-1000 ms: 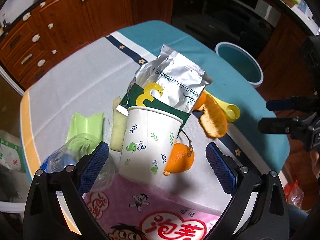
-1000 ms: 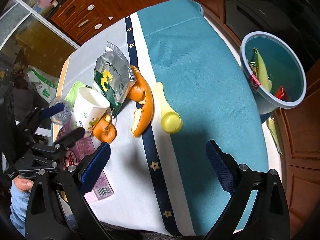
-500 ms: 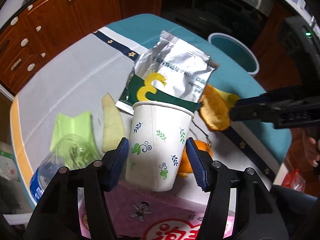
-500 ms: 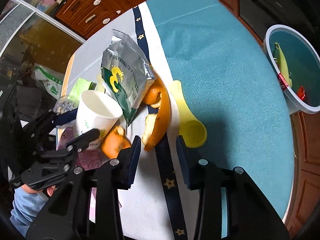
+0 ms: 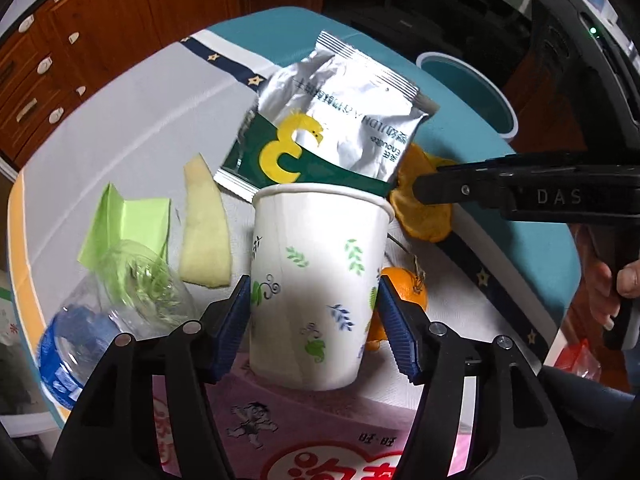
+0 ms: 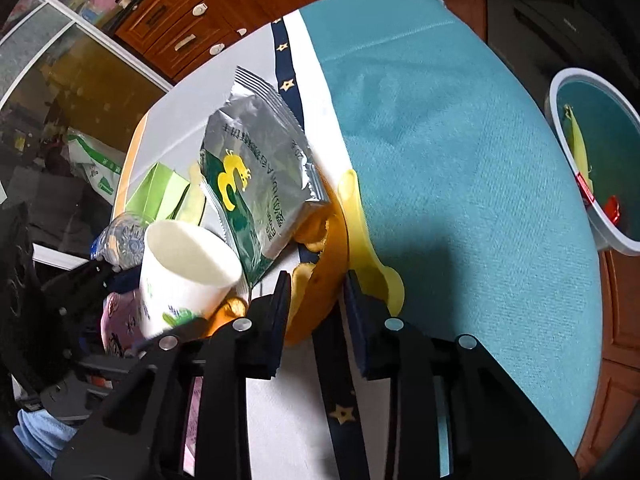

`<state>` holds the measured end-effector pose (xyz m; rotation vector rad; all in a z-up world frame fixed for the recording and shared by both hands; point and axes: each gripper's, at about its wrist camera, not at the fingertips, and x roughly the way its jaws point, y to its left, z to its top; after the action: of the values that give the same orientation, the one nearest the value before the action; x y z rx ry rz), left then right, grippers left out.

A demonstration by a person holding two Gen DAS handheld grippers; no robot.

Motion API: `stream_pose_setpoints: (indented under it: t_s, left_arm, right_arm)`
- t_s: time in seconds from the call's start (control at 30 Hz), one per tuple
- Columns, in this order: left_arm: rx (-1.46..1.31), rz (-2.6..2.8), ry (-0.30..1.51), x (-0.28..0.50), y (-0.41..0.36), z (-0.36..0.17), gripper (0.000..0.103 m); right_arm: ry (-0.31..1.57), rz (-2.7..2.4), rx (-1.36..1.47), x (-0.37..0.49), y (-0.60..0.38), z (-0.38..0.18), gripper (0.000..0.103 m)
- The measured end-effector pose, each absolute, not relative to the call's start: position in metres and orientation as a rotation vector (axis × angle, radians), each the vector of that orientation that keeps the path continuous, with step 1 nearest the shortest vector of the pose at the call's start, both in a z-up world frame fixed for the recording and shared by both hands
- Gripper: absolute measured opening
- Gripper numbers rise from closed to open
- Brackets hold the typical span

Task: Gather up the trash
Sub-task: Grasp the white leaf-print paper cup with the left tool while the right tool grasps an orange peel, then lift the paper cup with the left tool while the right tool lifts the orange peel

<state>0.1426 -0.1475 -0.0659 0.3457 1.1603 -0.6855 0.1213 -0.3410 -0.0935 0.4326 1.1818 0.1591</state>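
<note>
blue-padded left gripper (image 5: 315,316) fingers clasp the paper cup (image 5: 316,284).

Both grippers (image 5: 315,320) (image 6: 314,304) down (fingers closing)

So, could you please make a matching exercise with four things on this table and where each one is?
Things:
1. paper cup
2. orange peel
3. foil snack bag
4. yellow scoop

Places:
A. lying on the teal cloth beside the peel
B. between the left hand-held gripper's pads
C. between the right hand-held gripper's pads
D. behind the cup

Pairs: 1-B, 2-C, 3-D, 4-A
</note>
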Motion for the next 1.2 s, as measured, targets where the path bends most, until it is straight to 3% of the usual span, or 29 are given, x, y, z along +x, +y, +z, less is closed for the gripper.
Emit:
stream_pose_setpoints:
  t_s: [0.03, 0.17, 0.87, 1.2]
  left_arm:
    - [0.335, -0.684, 1.158, 0.142, -0.146, -0.066, 0.061]
    - [0.285, -0.69, 1.139, 0.137, -0.137, -0.058, 0.059]
    - [0.127, -0.637, 1.045, 0.113, -0.089, 0.009, 0.059]
    - [0.103, -0.621, 1.0, 0.102, -0.078, 0.034, 0.059]
  right_arm:
    - [1.174, 0.155, 0.417, 0.121, -0.339, -0.093, 0.027]
    - [1.159, 0.124, 0.35, 0.117, -0.333, -0.094, 0.006]
    - [1.045, 0.04, 0.398, 0.038, -0.387, -0.045, 0.006]
    - [1.106, 0.029, 0.439, 0.005, -0.399, -0.067, 0.006]
